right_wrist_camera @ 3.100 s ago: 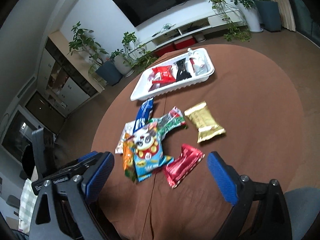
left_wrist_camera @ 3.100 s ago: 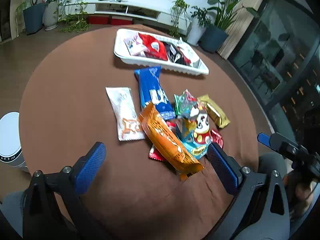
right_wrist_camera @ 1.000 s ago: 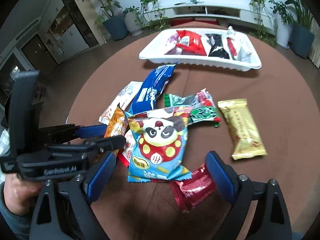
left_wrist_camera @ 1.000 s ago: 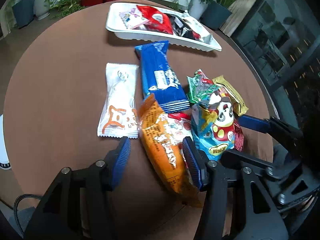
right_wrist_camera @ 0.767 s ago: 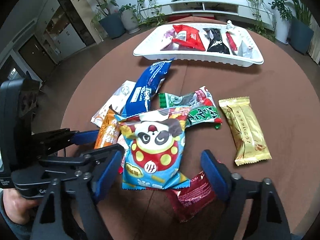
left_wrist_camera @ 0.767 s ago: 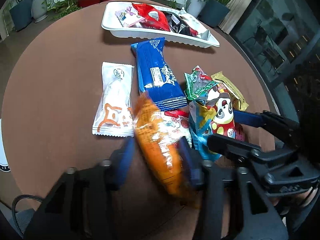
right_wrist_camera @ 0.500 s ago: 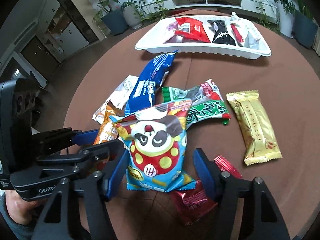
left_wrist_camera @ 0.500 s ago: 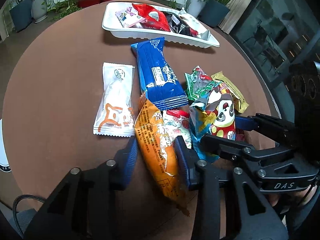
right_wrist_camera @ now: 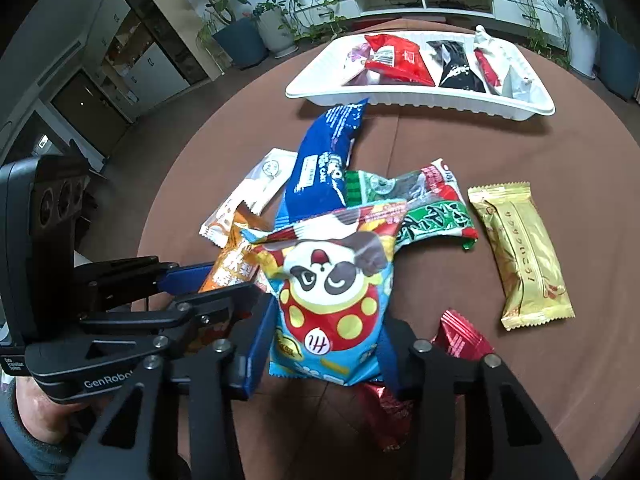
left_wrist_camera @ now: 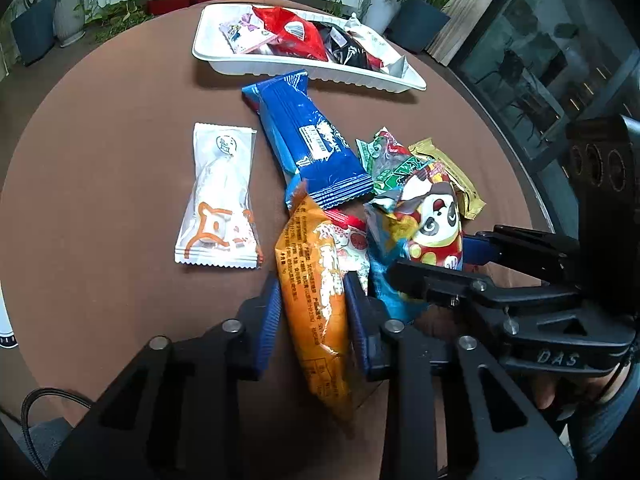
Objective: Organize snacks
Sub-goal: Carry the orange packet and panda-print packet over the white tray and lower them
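Observation:
An orange snack packet (left_wrist_camera: 316, 280) lies at the near end of the pile, and my left gripper (left_wrist_camera: 312, 316) is closing on it, both blue pads pressing its sides. Beside it, the blue panda-print bag (right_wrist_camera: 332, 288) sits between the closing jaws of my right gripper (right_wrist_camera: 322, 346), whose pads touch its lower edges. Both grippers stand side by side over the pile on the round brown table (left_wrist_camera: 100, 140). At the far side, the white tray (right_wrist_camera: 420, 100) holds several snacks.
Loose on the table are a long blue packet (left_wrist_camera: 312, 144), a white packet (left_wrist_camera: 220, 200), a green packet (right_wrist_camera: 432, 212), a gold packet (right_wrist_camera: 520, 256) and a red packet (right_wrist_camera: 460, 340) partly under the panda bag. Potted plants and a low cabinet stand beyond the table.
Both grippers came down to the pile and their jaws narrowed. The left one closed around the orange packet, the right one around the panda bag, which has tipped up a little.

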`<action>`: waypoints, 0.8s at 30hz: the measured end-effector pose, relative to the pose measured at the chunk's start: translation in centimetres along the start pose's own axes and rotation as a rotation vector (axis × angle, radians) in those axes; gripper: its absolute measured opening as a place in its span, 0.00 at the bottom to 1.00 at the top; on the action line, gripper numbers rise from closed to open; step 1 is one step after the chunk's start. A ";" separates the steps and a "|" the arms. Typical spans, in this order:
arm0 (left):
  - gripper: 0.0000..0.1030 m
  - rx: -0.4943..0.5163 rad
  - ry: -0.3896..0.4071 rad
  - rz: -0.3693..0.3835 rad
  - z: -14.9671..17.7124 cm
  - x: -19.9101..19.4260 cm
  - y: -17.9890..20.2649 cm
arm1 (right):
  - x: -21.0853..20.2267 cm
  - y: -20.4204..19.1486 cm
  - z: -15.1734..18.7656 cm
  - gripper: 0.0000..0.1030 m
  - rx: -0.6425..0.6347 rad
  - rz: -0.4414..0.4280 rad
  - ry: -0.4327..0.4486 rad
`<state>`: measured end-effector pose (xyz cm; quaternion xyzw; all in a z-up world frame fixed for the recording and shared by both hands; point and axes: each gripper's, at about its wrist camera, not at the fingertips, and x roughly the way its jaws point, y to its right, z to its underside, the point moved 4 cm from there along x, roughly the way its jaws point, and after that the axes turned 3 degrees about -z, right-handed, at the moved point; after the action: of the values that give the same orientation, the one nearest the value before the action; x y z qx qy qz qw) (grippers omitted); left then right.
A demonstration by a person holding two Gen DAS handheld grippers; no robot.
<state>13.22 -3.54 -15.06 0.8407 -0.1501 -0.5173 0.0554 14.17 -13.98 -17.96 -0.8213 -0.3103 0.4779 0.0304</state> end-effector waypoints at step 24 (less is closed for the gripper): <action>0.22 0.003 0.061 0.021 0.3 -1.2 0.1 | -2.1 -0.1 0.2 0.31 0.064 -0.055 0.065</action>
<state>12.39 -3.23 -14.12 0.8544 -0.1582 -0.4907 0.0642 13.23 -15.08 -16.47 -0.8261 -0.3163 0.4595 0.0801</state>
